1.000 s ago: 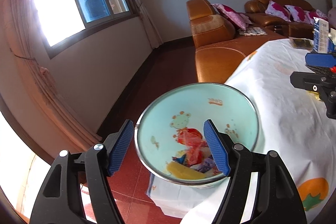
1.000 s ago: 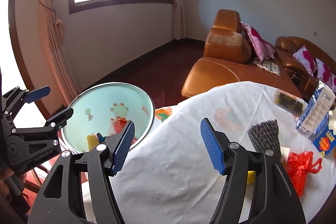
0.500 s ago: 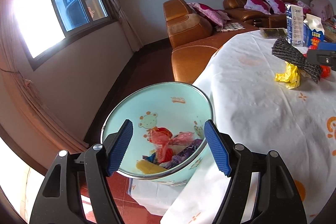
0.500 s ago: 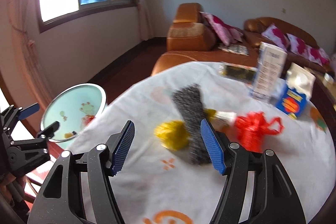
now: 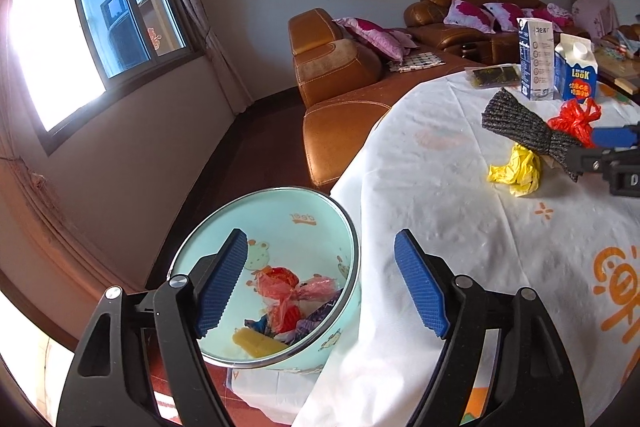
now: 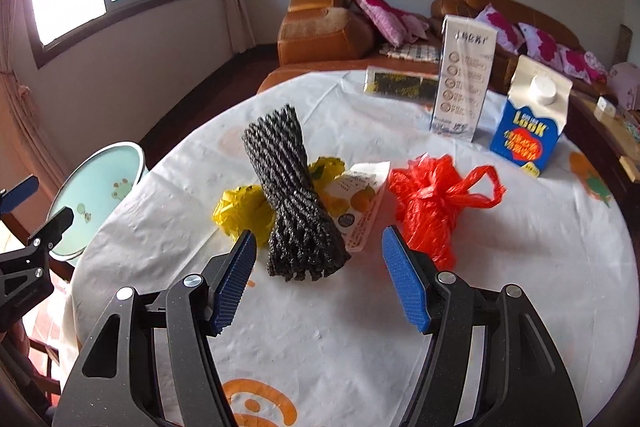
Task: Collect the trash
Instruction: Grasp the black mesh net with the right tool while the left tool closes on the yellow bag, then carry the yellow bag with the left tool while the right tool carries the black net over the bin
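Black foam net lies mid-table over yellow wrapper, beside snack packet and red bag. Right gripper just short of net, spread wide, holds nothing. Left gripper spread wide, empty, over table edge by bin with trash. 2 cartons behind on tablecloth.
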Motion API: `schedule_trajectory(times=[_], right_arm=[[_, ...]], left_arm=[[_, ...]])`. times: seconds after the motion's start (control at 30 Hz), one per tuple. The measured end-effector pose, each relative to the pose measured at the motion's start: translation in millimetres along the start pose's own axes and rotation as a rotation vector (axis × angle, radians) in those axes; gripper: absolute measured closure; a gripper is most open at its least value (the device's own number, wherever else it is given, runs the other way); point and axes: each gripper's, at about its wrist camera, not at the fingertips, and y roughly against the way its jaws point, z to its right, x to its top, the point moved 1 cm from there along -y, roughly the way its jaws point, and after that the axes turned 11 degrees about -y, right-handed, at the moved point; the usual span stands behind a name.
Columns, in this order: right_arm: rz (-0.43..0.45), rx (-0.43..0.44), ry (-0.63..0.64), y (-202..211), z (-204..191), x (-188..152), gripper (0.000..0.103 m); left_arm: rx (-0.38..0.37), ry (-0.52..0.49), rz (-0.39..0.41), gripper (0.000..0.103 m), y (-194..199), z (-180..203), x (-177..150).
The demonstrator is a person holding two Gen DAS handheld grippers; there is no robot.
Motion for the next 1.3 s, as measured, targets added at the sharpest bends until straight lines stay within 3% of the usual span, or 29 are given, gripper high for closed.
schedule_trajectory(times=[0.07,0.1,0.17,0.33,0.5,0.77,0.97,1.0,1.03,1.07,1.17,1.3], right_arm=[[-0.034,0.01,-0.008,-5.7,2.5,-1.1,0.063],[-0.047,0.023,-0.012,-6.5,3.3,-2.1,0.079],[-0.03,0.032,-0.015,-0.1,5.4,-3.7,0.083],[0.078,0.067,-0.058,40.4,21.1,3.0,0.085],[0.17,0.015,-0.125,74.8,65.7,3.7,0.085],[0.182,-0.058,-0.214,84.1,126.2,-9.1,0.085],[0.167,-0.075,-0.247,82.1,149.9,-13.3,0.085],[0.164,-0.073,-0.249,80.9,151.8,-14.2,0.085],[0.161,-0.071,-0.248,80.5,153.2,-15.2,0.085],[0.158,-0.069,-0.247,79.5,153.3,-16.6,0.085],[0.163,-0.065,-0.249,81.8,153.0,-17.6,0.085],[0.194,-0.065,-0.234,90.9,145.2,-16.8,0.085]], left_arm=[[-0.005,-0.007,0.007,0.025,0.8,2.6,4.0],[-0.007,-0.007,0.01,0.023,1.0,3.9,6.2],[-0.016,-0.008,0.019,0.023,2.0,7.1,11.2],[-0.055,-0.025,0.033,0.021,2.7,23.4,26.4],[-0.109,-0.071,0.059,0.021,2.7,56.1,49.2],[-0.173,-0.134,0.044,0.02,-13.9,109.5,73.2],[-0.178,-0.143,-0.029,0.021,-39.6,126.9,79.1],[-0.193,-0.141,-0.046,0.022,-44.9,128.0,78.9],[-0.202,-0.141,-0.058,0.031,-47.8,128.6,78.5],[-0.223,-0.144,-0.08,0.046,-52.1,129.3,78.2],[-0.283,-0.148,-0.09,0.076,-55.2,130.9,77.4],[-0.288,-0.154,-0.074,0.081,-49.7,126.7,74.5]])
